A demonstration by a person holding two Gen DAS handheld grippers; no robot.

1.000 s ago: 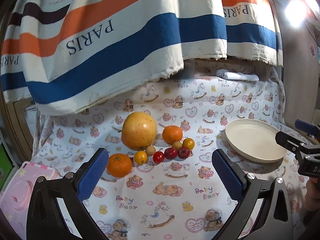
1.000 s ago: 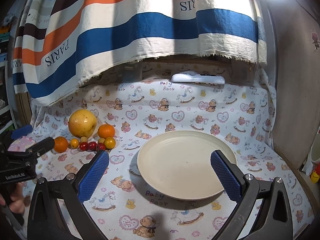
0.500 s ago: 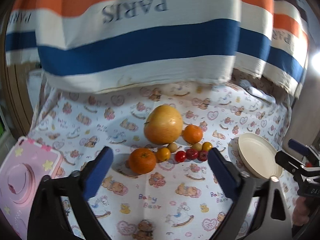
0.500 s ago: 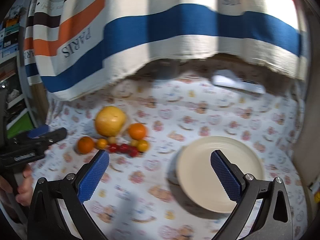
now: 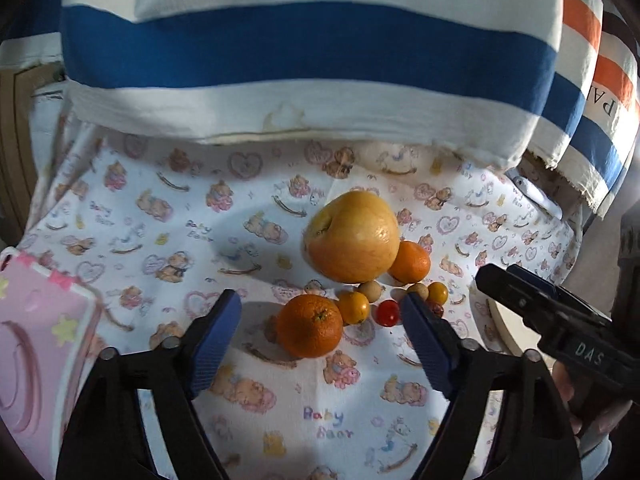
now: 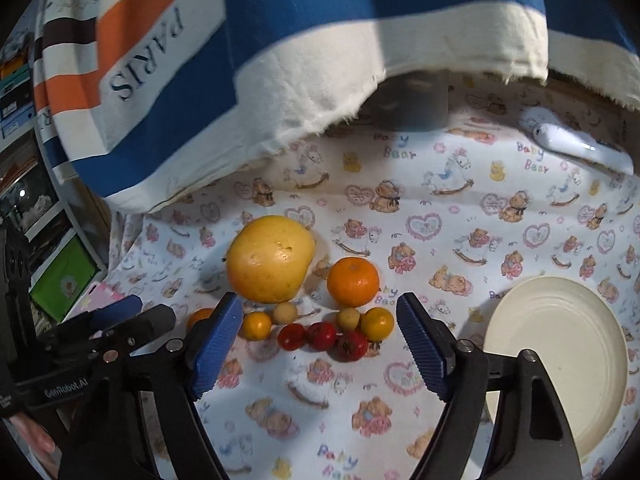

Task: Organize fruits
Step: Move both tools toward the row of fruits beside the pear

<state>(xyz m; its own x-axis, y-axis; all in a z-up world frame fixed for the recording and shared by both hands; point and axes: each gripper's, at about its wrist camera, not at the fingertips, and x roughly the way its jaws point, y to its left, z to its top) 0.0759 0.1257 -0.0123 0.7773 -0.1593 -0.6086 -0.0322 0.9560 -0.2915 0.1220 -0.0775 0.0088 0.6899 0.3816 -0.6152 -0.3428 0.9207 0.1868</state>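
Observation:
A cluster of fruit lies on the bear-print cloth. A big yellow grapefruit (image 5: 352, 236) (image 6: 270, 258) sits at the back, with an orange (image 6: 353, 282) beside it. A second orange (image 5: 310, 331) lies in front, between the fingers of my open, empty left gripper (image 5: 320, 340). Small yellow, tan and red fruits (image 6: 320, 330) lie in a row. My open, empty right gripper (image 6: 318, 340) hovers just in front of that row. A cream plate (image 6: 560, 356) sits empty at the right.
A striped "PARIS" cloth (image 6: 200, 80) hangs low over the back of the surface. A white remote (image 6: 576, 146) lies at the back right. A pink box (image 5: 36, 344) sits at the left edge. Shelves (image 6: 24, 120) stand to the far left.
Both grippers have moved in toward the fruit cluster. The left now has the front orange between its fingers. The right has swung left from over the plate to the small fruits.

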